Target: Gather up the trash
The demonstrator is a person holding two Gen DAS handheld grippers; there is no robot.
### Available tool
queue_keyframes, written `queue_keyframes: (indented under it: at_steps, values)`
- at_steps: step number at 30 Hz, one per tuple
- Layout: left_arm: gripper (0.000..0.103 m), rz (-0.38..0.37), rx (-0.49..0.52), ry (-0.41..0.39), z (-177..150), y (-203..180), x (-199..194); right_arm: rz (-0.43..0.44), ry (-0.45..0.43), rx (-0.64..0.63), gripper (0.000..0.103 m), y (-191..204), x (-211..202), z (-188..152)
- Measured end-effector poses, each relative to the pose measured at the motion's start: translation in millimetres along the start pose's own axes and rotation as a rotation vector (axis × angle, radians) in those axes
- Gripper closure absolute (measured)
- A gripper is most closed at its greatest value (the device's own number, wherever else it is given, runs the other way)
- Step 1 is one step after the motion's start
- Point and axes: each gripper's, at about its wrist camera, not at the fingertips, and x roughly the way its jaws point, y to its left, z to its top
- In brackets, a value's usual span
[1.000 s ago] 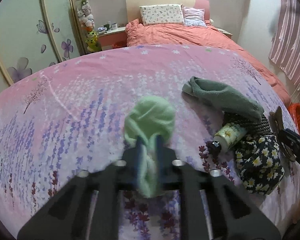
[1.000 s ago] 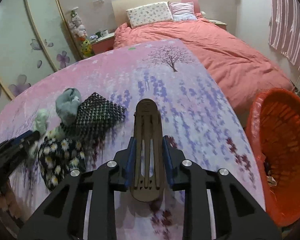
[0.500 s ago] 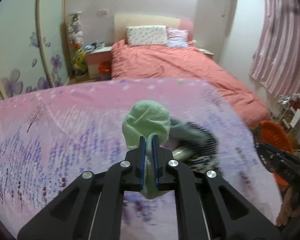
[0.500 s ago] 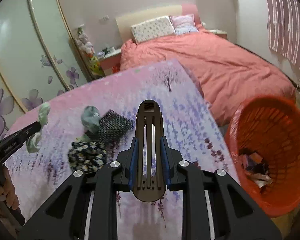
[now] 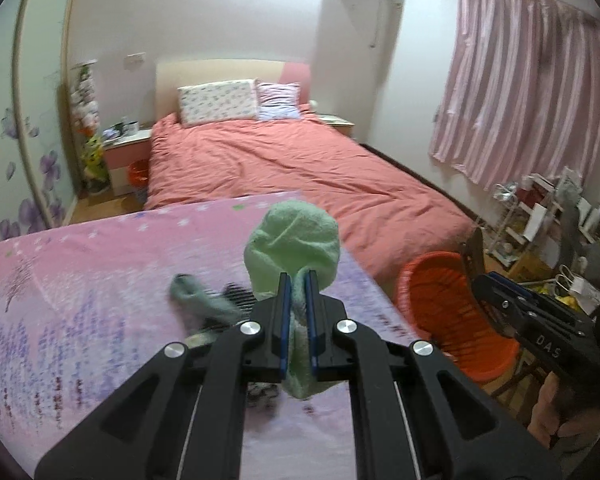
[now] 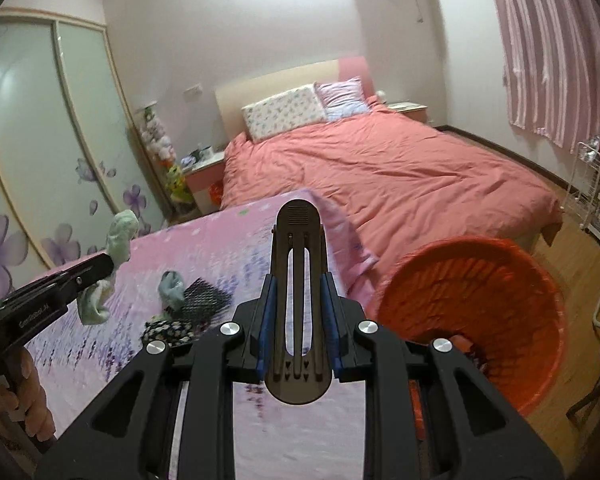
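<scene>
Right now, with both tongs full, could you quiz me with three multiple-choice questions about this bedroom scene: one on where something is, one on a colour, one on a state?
1. Where is the orange basket?
A. On the red bed
B. On the floor beside the pink floral sheet
C. On the nightstand

2. What colour is the cloth in the left tongs?
A. Light green
B. Yellow
C. White

3. What state are the right tongs in?
A. Wide open, holding nothing
B. Shut on a dark brown slotted clip
C. Shut on a bottle

Answers:
1. B: the basket stands on the wooden floor at the sheet's edge.
2. A: a pale green bundle sticks up between the blue pads.
3. B: the blue pads press both sides of the brown clip.
</scene>
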Motion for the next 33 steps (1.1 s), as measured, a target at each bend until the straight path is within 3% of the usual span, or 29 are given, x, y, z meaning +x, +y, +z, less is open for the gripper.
queue_keyframes:
  at_steps: [12, 24, 26, 29, 30, 31, 33]
  values:
    - [0.095, -0.177, 0.061, 0.024, -0.2, -97.9, 31.2, -0.093, -0.05, 0.08, 0.08, -69.3, -12.1, -1.7]
    - [0.093, -0.279, 0.105, 0.099, -8.5, -178.5, 96.8, -0.136, -0.017, 0.176, 0.08, -129.7, 10.8, -8.8]
    - [0.088, -0.273, 0.109, 0.119, -12.8, -185.6, 108.8, -0.139, -0.005, 0.182, 0.079, -135.6, 15.2, -11.4]
    - [0.064, -0.24, 0.099, 0.154, -19.2, -184.5, 128.3, -0.141, 0.032, 0.202, 0.078, -144.9, 25.5, -17.8]
    - [0.057, -0.225, 0.095, 0.164, -21.6, -181.1, 134.1, -0.143, 0.043, 0.208, 0.072, -147.4, 27.9, -20.7]
    - [0.057, -0.218, 0.093, 0.169, -21.9, -178.6, 136.7, -0.147, 0.051, 0.211, 0.062, -148.8, 29.9, -22.7]
    - [0.056, -0.195, 0.092, 0.181, -25.5, -168.2, 140.4, -0.156, 0.06, 0.21, 0.058, -147.4, 31.1, -28.4]
